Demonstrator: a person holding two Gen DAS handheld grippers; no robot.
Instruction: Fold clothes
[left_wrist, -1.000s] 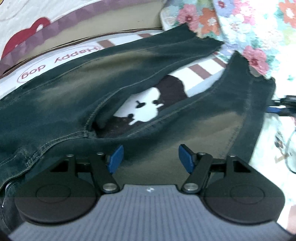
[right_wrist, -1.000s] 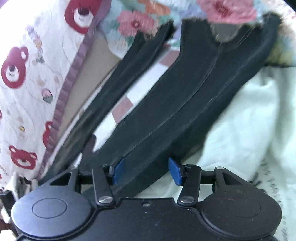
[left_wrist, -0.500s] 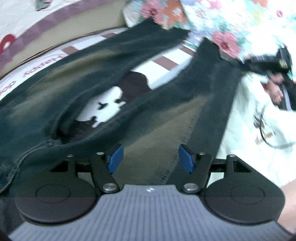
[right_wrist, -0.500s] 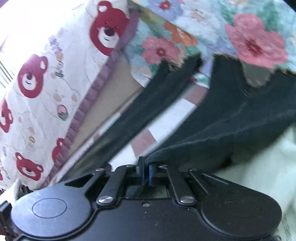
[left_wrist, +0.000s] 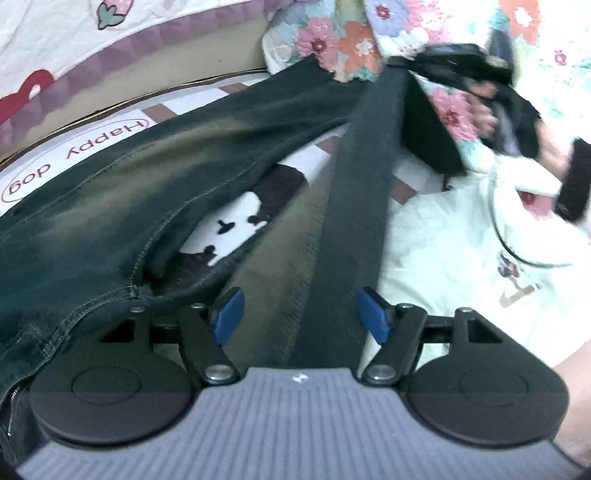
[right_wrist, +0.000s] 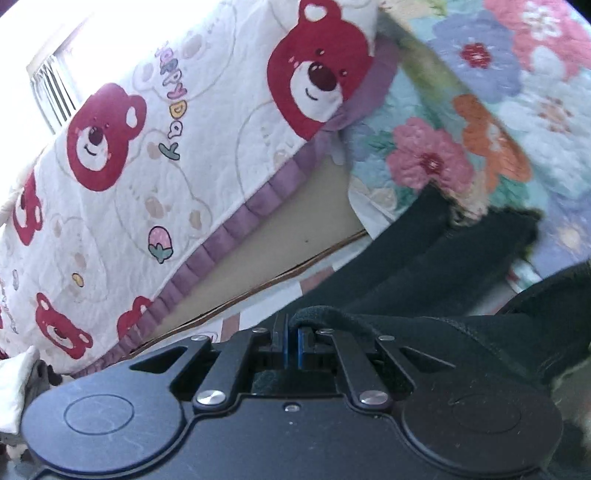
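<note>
Dark washed jeans (left_wrist: 122, 206) lie spread on the bed, legs pointing away. My left gripper (left_wrist: 301, 314) hovers low over the nearer leg; its jaws are opening, and the fabric runs beneath and between the blue pads (left_wrist: 229, 314) without being pressed. Far up that leg, a hand holds my right gripper (left_wrist: 461, 70), which lifts the leg's edge into a taut dark band (left_wrist: 365, 177). In the right wrist view the right gripper (right_wrist: 291, 343) is shut on a fold of the jeans (right_wrist: 424, 258).
A floral quilt (left_wrist: 351, 37) lies past the leg ends. A pale garment (left_wrist: 461, 240) sits right of the jeans. Bear-print bedding with a purple frill (right_wrist: 184, 147) borders the far side. The printed sheet (left_wrist: 74, 158) shows under the jeans. An arm (left_wrist: 576, 387) is at lower right.
The right gripper shut on the edge of the jeans leg, then rose and travelled toward the leg's far end, pulling the edge up. The left gripper rose slightly.
</note>
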